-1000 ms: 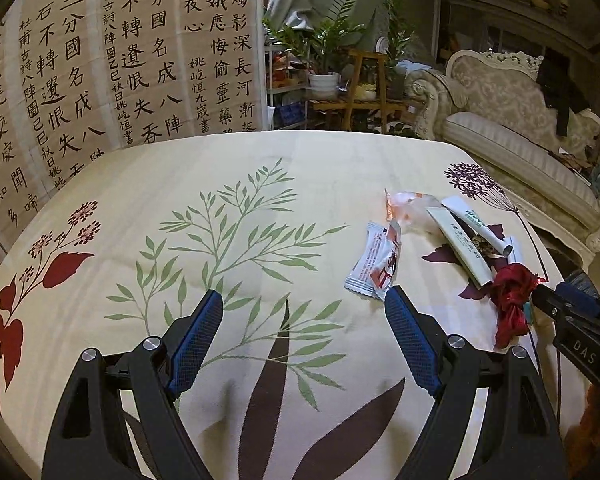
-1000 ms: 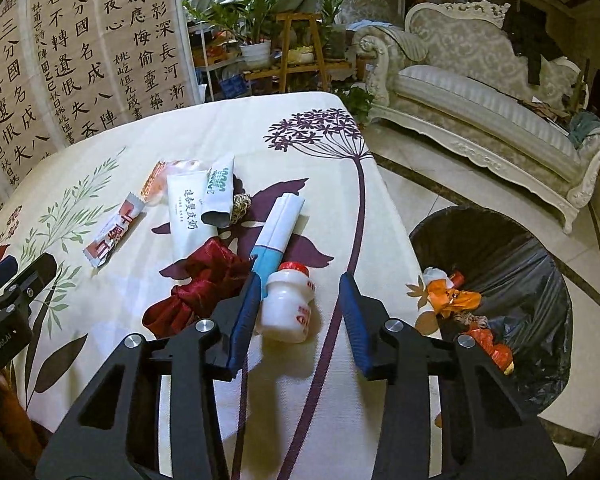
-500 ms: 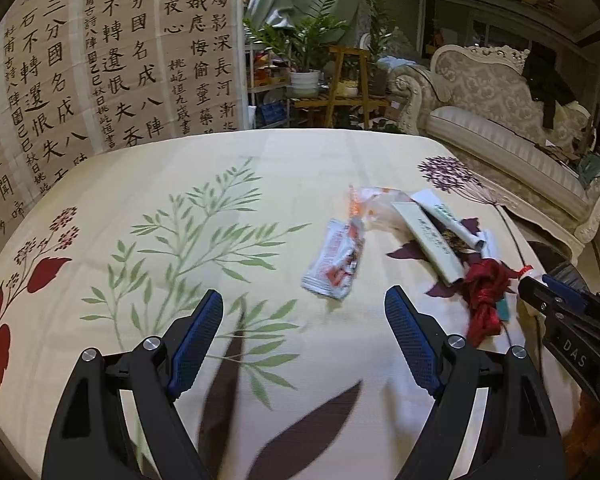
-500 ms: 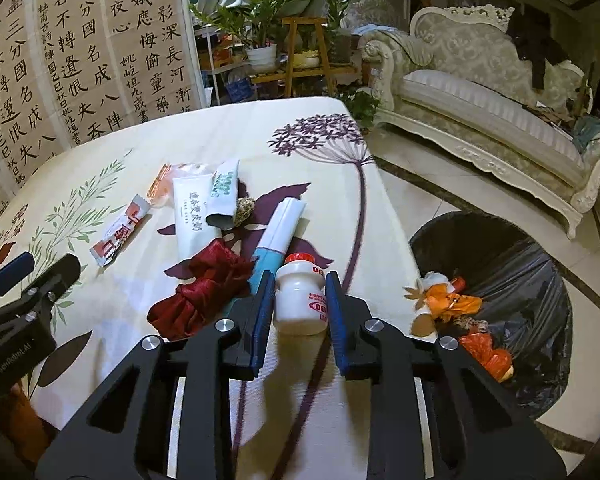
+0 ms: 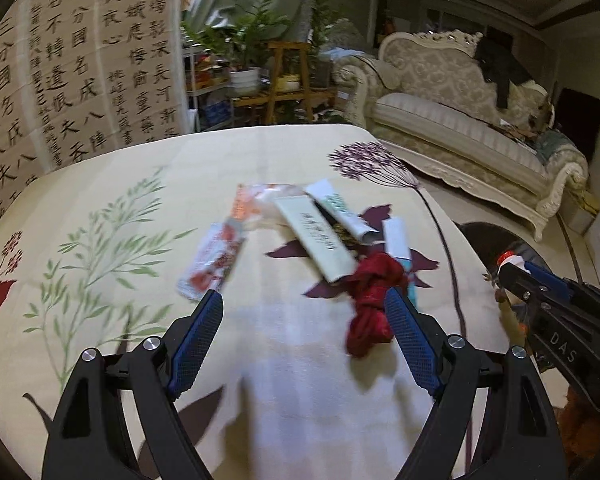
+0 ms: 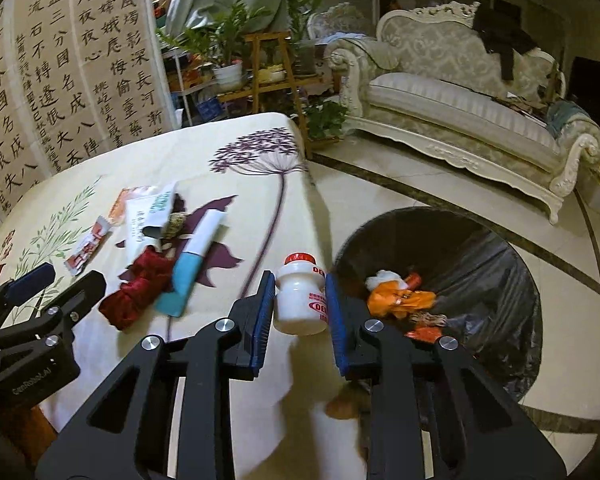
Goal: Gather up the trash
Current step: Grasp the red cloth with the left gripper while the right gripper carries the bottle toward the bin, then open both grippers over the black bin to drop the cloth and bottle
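Gripping a small white bottle with a red cap [image 6: 300, 300], the right gripper [image 6: 298, 306] has both blue pads pressed against its sides; bottle upright, lifted clear of the table, hanging past the table's right edge [image 6: 312, 196] near the rim of the black-lined trash bin [image 6: 500, 280]. Bin stands on the tiled floor just beside that edge, mouth open, orange and white scraps [image 6: 400, 296] already at the bottom. Clear floor between bin and sofa [image 6: 460, 108].

Left gripper [image 5: 304, 320] angles down over the floral tablecloth [image 5: 120, 240], jaws wide apart, nothing between them. Bare cloth directly below it and to its left.

Remaining trash clusters mid-table toward the right edge: red-and-white sachet [image 5: 214, 258] just beyond the left fingertip, crumpled orange-white wrapper [image 5: 260, 200] behind it, long white box [image 5: 316, 238], white-green tube [image 5: 342, 210], white-and-teal tube [image 6: 192, 264], and dark red knotted cloth [image 5: 372, 300] touching the right fingertip in the left wrist view. Motion blur softens the labels.
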The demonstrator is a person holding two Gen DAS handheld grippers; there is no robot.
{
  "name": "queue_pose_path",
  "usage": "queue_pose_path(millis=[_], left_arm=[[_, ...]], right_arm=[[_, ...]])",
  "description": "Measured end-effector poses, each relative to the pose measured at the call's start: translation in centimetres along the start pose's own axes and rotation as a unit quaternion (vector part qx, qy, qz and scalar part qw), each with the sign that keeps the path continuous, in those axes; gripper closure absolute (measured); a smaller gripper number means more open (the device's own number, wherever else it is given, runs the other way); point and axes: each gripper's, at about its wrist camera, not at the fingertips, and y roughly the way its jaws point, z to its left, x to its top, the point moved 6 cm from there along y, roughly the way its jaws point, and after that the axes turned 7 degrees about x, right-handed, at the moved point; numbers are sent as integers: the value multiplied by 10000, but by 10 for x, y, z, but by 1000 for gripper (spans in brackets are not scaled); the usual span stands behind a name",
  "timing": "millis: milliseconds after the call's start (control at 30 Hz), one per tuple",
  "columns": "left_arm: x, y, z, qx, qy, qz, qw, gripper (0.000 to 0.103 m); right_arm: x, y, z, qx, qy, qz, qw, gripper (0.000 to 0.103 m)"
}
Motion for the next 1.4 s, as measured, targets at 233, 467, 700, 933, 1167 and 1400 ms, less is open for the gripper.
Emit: queue_pose_path(millis=[233,467,700,933,1167,1400], left_arm=[[-2,14,-22,-32,242,266,9993,36],[-9,20,-35,-346,486,517,9969,78],[-10,10,-37,-386,485,368,9974,81],[2,-16,-58,-556,536,-5,9970,81],[13,-23,-98,-889,760,-249,9928,81],[26,-12,-137,-1083,950,-351,9889,81]], right_arm=[[-3,-3,-24,-21,205,-50,9998,78],[-7,-2,-38,14,348,-68,9994,78],[-9,-7,-46,10,398,-124,9991,78],[-5,-17,-59,-144,413,-243,9987,78],[0,-32,-81,-470,464,-448,9968,78],[3,-38,-110,-754,581,-520,9941,78]])
